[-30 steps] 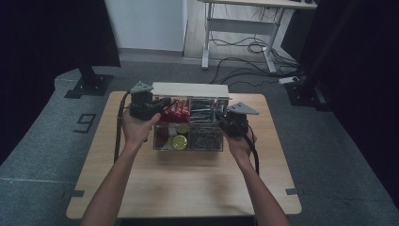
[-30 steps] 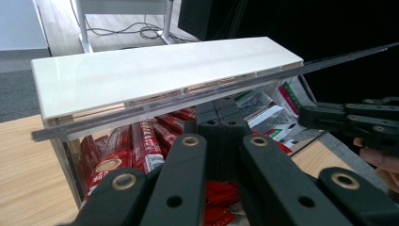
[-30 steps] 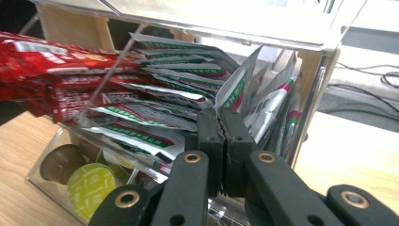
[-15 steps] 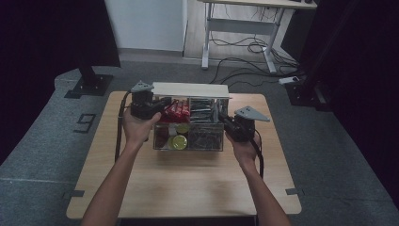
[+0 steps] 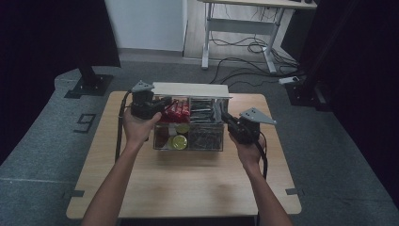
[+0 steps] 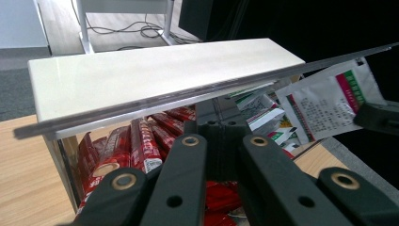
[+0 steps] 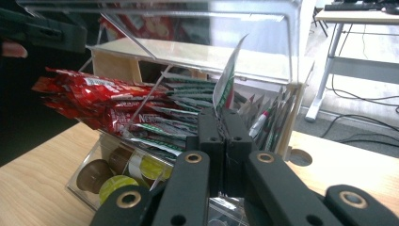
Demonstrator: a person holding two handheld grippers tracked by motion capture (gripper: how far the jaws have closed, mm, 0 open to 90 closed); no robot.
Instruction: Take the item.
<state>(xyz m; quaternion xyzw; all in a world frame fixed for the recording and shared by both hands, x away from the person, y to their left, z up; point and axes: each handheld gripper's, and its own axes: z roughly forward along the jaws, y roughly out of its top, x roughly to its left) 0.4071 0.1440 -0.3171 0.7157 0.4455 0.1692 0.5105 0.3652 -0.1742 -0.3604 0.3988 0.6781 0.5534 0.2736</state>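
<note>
High view, clear box mid-table, right tongs clamping sachet

I see a light wooden table with rounded corners, standing on grey carpet. One thing rests directly on it: a clear plastic organizer box with a pale wooden lid, set toward the far edge and roughly centred between the sides. Everything else on the tabletop is bare wood, a broad stretch nearer me than the box and narrower strips to either side of it. Just past the box's right end, in my right gripper view, there is a round cable hole cut into the wood (the box sits close beside it, not over it).
</note>
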